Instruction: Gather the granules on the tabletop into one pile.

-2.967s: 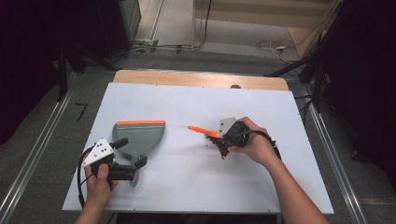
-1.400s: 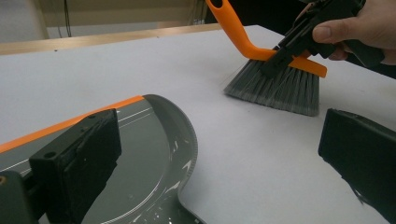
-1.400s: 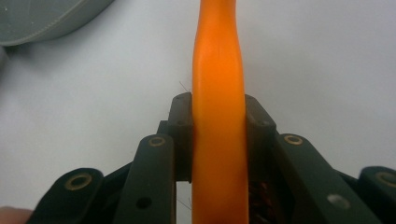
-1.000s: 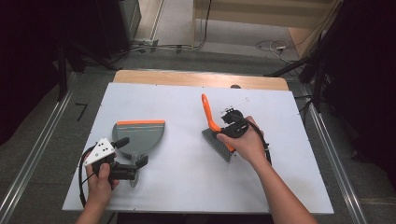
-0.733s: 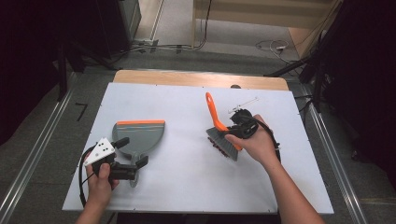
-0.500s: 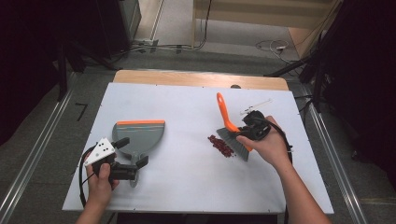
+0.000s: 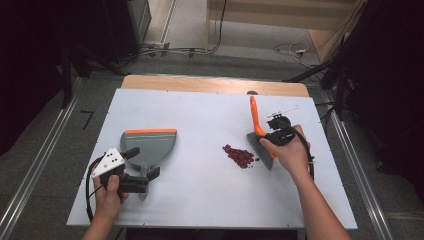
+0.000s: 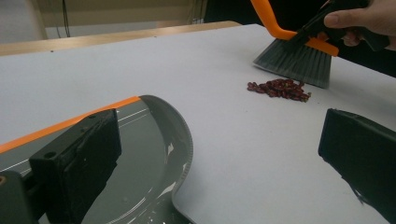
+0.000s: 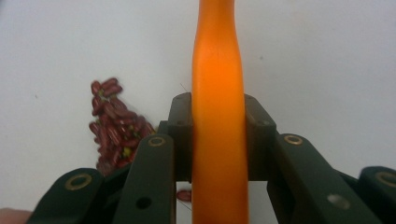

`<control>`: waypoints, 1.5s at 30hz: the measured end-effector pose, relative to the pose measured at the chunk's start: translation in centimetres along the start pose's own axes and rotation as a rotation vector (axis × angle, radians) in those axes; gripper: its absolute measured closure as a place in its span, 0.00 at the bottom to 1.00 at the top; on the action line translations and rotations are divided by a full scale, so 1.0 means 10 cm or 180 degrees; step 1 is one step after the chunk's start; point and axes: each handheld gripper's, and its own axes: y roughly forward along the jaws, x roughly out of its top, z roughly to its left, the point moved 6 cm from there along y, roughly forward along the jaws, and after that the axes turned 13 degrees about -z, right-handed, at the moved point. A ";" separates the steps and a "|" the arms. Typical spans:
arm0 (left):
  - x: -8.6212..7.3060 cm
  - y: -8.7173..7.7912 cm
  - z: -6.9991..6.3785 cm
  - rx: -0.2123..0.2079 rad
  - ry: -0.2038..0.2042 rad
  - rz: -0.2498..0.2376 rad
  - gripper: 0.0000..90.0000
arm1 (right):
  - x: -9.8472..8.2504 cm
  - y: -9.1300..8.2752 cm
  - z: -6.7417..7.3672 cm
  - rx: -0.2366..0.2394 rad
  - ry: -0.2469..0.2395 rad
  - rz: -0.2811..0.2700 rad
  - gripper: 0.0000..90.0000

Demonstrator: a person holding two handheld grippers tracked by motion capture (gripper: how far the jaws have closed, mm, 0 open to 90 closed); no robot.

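A small pile of red beans (image 7: pixel 240 156) (image 8: pixel 280 88) (image 9: pixel 114 130) lies on the white table (image 7: pixel 200 110). Just right of it, the grey bristles of an orange-handled brush (image 7: pixel 260 147) (image 8: pixel 296 58) rest on the table. My right gripper (image 7: pixel 270 136) (image 9: pixel 218 135) is shut on the brush's orange handle (image 9: pixel 217 70). At the left stands a grey dustpan (image 7: pixel 150 145) (image 8: pixel 140 154) with an orange lip. My left gripper (image 7: pixel 143 163) (image 8: pixel 217 154) sits at the dustpan's rear, its jaws wide apart, open.
A wooden strip (image 7: pixel 215 84) borders the table's far edge. Metal rails (image 7: pixel 35 170) run along the floor on both sides. A black cable (image 7: pixel 90 190) loops from the left gripper near the table's front edge. White tabletop separates the dustpan from the beans.
My right gripper has carried the brush to the right, uncovering the bean pile left of the bristles. The left gripper and the dustpan have stayed put.
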 end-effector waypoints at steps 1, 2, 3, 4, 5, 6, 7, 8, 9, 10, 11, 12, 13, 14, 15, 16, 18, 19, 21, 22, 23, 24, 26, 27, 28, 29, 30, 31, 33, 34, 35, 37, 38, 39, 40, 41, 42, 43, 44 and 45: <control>0.00 0.00 0.00 -0.0001 -0.0003 -0.0002 0.00 | 0.02 0.03 0.02 0.0013 0.0024 -0.0015 0.76; 0.00 0.00 0.00 -0.0003 -0.0001 0.0005 0.00 | 0.04 0.05 0.05 0.0041 0.0053 -0.0019 0.76; -0.01 0.01 0.01 -0.0003 -0.0008 0.0000 0.00 | 0.05 0.06 0.09 0.0077 0.0061 -0.0025 0.76; -0.01 0.01 0.01 -0.0005 -0.0007 0.0011 0.00 | 0.07 0.07 0.12 0.0103 0.0066 -0.0030 0.76; -0.01 0.01 0.01 -0.0006 -0.0005 0.0014 0.00 | 0.08 0.08 0.15 0.0116 0.0038 -0.0035 0.76; -0.01 0.01 0.01 -0.0008 -0.0002 0.0013 0.00 | 0.09 0.07 0.16 0.0111 0.0018 -0.0044 0.76; -0.01 0.01 0.01 -0.0011 0.0002 0.0012 0.00 | 0.10 0.06 0.17 0.0121 0.0022 -0.0065 0.76; -0.01 0.01 0.01 -0.0012 0.0001 0.0006 0.00 | 0.11 0.03 0.17 0.0116 0.0045 -0.0091 0.76; -0.01 0.00 0.01 -0.0008 0.0001 0.0003 0.00 | 0.11 0.00 0.16 0.0111 0.0059 -0.0112 0.76; 0.00 0.00 0.01 -0.0005 -0.0005 -0.0005 0.00 | 0.11 -0.03 0.14 0.0105 0.0049 -0.0146 0.76; 0.00 0.00 0.02 -0.0007 -0.0003 -0.0009 0.00 | 0.11 -0.07 0.12 0.0092 0.0082 -0.0172 0.76; 0.00 0.00 0.02 -0.0004 0.0000 -0.0010 0.00 | 0.10 -0.11 0.10 0.0090 0.0112 -0.0196 0.76; 0.00 -0.01 0.02 0.0006 -0.0010 -0.0010 0.00 | 0.09 -0.15 0.07 0.0088 0.0109 -0.0238 0.76; 0.01 -0.01 0.02 0.0002 -0.0023 -0.0024 0.00 | 0.07 -0.20 0.05 0.0091 0.0124 -0.0281 0.76; 0.01 -0.01 0.02 0.0003 -0.0028 -0.0028 0.00 | 0.05 -0.24 0.03 0.0100 0.0154 -0.0315 0.76; 0.02 -0.02 0.03 0.0008 -0.0024 -0.0023 0.00 | 0.02 -0.28 0.01 0.0092 0.0189 -0.0355 0.76; 0.03 -0.02 0.04 0.0009 -0.0052 -0.0056 0.00 | -0.05 -0.37 -0.04 0.0112 0.0200 -0.0451 0.76; 0.03 -0.03 0.04 0.0020 -0.0058 -0.0065 0.00 | -0.10 -0.41 -0.06 0.0122 0.0219 -0.0494 0.76; 0.04 -0.04 0.06 0.0030 -0.0052 -0.0066 0.00 | -0.19 -0.49 -0.11 0.0121 0.0250 -0.0573 0.76; 0.04 -0.05 0.06 0.0036 -0.0053 -0.0076 0.00 | -0.24 -0.53 -0.13 0.0138 0.0259 -0.0613 0.76; 0.04 -0.05 0.07 0.0038 -0.0054 -0.0085 0.00 | -0.28 -0.57 -0.15 0.0160 0.0287 -0.0655 0.76; 0.05 -0.05 0.07 0.0045 -0.0053 -0.0097 0.00 | -0.33 -0.61 -0.17 0.0180 0.0310 -0.0704 0.76; 0.06 -0.06 0.07 0.0055 -0.0038 -0.0106 0.00 | -0.45 -0.68 -0.20 0.0230 0.0320 -0.0798 0.76; 0.07 -0.06 0.06 0.0057 -0.0036 -0.0125 0.00 | -0.49 -0.71 -0.21 0.0230 0.0325 -0.0820 0.76; 0.07 -0.06 0.06 0.0058 -0.0019 -0.0124 0.00 | -0.54 -0.74 -0.22 0.0246 0.0326 -0.0853 0.76; 0.08 -0.06 0.06 0.0055 -0.0006 -0.0131 0.00 | -0.60 -0.77 -0.24 0.0277 0.0332 -0.0889 0.76; 0.08 -0.06 0.05 0.0044 -0.0003 -0.0144 0.00 | -0.65 -0.80 -0.26 0.0306 0.0357 -0.0929 0.76; 0.09 -0.06 0.05 0.0043 0.0014 -0.0143 0.00 | -0.69 -0.83 -0.28 0.0318 0.0379 -0.0947 0.76; 0.10 -0.06 0.06 0.0038 0.0031 -0.0152 0.00 | -0.76 -0.91 -0.33 0.0310 0.0388 -0.1013 0.76; 0.10 -0.07 0.06 0.0035 0.0036 -0.0160 0.00 | -0.79 -0.94 -0.34 0.0297 0.0407 -0.1049 0.76; 0.10 -0.07 0.07 0.0039 0.0034 -0.0164 0.00 | -0.81 -0.97 -0.36 0.0289 0.0405 -0.1083 0.76; 0.10 -0.07 0.08 0.0034 0.0029 -0.0170 0.00 | -0.86 -1.01 -0.39 0.0311 0.0442 -0.1115 0.76; 0.11 -0.07 0.08 0.0031 0.0018 -0.0184 0.00 | -0.87 -1.02 -0.41 0.0324 0.0444 -0.1144 0.76; 0.11 -0.07 0.08 0.0030 0.0016 -0.0189 0.00 | -0.88 -1.03 -0.42 0.0333 0.0450 -0.1160 0.76; 0.11 -0.08 0.08 0.0033 0.0006 -0.0199 0.00 | -0.89 -1.03 -0.43 0.0342 0.0448 -0.1168 0.76; 0.11 -0.08 0.08 0.0032 0.0001 -0.0204 0.00 | -0.89 -1.02 -0.44 0.0348 0.0439 -0.1176 0.76; 0.11 -0.08 0.08 0.0033 -0.0005 -0.0206 0.00 | -0.90 -1.01 -0.44 0.0349 0.0423 -0.1177 0.76; 0.11 -0.08 0.08 0.0032 -0.0003 -0.0208 0.00 | -0.91 -1.00 -0.45 0.0358 0.0402 -0.1175 0.76; 0.11 -0.08 0.07 0.0028 0.0001 -0.0207 0.00 | -0.91 -0.99 -0.45 0.0378 0.0403 -0.1177 0.76; 0.11 -0.08 0.07 0.0026 0.0007 -0.0204 0.00 | -0.92 -0.98 -0.45 0.0388 0.0399 -0.1173 0.76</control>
